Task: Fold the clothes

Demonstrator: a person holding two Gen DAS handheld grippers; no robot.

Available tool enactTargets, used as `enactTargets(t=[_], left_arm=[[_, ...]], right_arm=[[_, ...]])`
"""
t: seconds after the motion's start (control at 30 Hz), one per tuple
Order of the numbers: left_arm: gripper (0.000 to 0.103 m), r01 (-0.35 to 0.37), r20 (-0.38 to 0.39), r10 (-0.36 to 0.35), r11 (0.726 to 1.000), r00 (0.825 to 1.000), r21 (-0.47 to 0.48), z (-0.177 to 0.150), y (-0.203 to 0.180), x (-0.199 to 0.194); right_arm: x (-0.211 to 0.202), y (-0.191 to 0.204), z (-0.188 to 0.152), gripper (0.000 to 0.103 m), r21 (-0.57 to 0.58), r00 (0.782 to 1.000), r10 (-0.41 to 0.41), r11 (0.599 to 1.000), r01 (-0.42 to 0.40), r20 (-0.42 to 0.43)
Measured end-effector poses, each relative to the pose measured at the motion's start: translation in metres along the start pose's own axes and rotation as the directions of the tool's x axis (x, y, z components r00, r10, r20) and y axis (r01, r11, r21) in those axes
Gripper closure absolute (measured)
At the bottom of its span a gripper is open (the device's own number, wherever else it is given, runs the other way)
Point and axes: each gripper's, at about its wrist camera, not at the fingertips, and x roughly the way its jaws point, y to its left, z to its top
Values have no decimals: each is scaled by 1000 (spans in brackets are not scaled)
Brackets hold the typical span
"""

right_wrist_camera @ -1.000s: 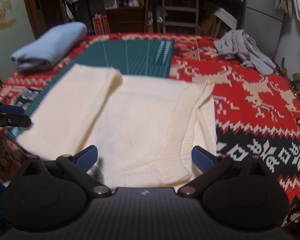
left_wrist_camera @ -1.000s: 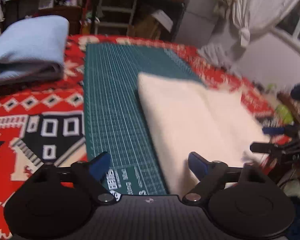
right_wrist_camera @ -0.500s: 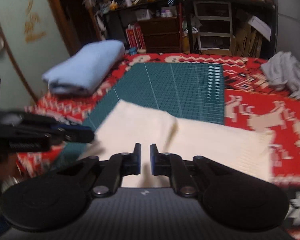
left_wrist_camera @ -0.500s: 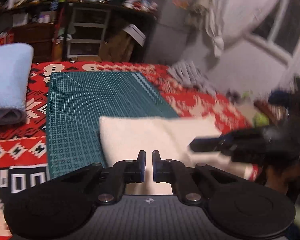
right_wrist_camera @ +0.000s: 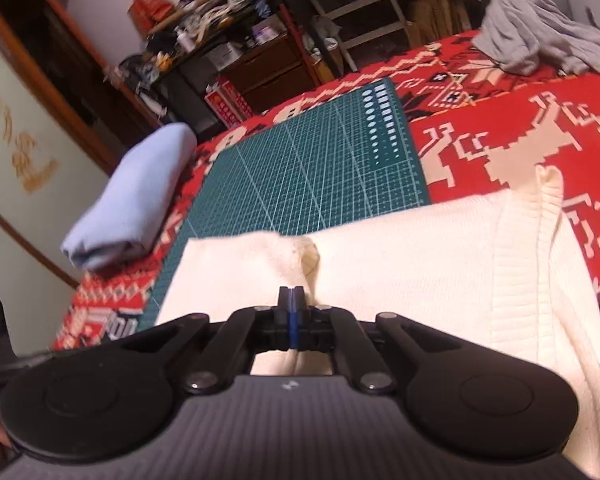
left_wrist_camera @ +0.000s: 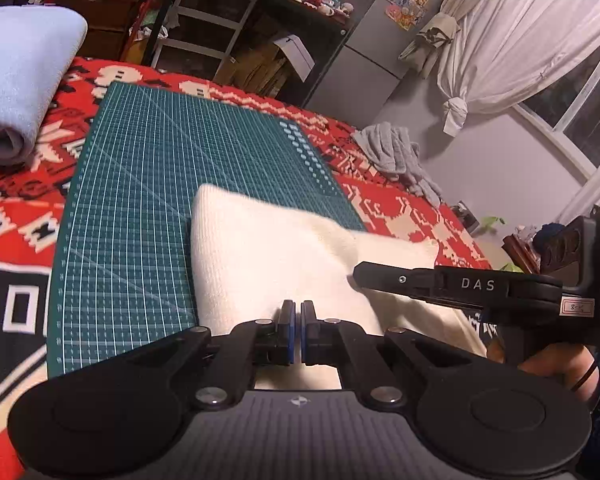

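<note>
We list a cream-white ribbed knit sweater (left_wrist_camera: 268, 264); a dark green cutting mat (left_wrist_camera: 148, 200) ruled with a fine white grid; a red woven blanket (right_wrist_camera: 500, 152) patterned in cream and black geometric figures; a pale blue folded cloth (right_wrist_camera: 140, 200); a crumpled grey garment (right_wrist_camera: 540, 40); white curtains (left_wrist_camera: 512, 40); two black grippers with blue pads (left_wrist_camera: 288, 332).
</note>
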Motion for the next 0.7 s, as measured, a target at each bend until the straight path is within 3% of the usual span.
enactTargets(t=[0.13, 0.27, 0.43, 0.6, 0.7], left_arm=[[100, -13, 14, 13, 999, 1000, -29, 18, 4, 8], [100, -30, 16, 31, 998, 999, -60, 34, 12, 18], [100, -24, -9, 24, 993, 1000, -119, 32, 31, 27], [101, -6, 1, 6, 991, 1000, -131, 30, 34, 23], [101, 0, 16, 2, 990, 1000, -139, 27, 31, 13]], right_arm=[[10, -3, 11, 103, 83, 997, 82, 993, -82, 0], [33, -12, 18, 103, 160, 997, 71, 985, -67, -17], [51, -49, 16, 103, 381, 991, 133, 916, -125, 7], [55, -63, 13, 103, 456, 988, 154, 877, -151, 31], [54, -66, 13, 103, 459, 989, 141, 877, -144, 42]])
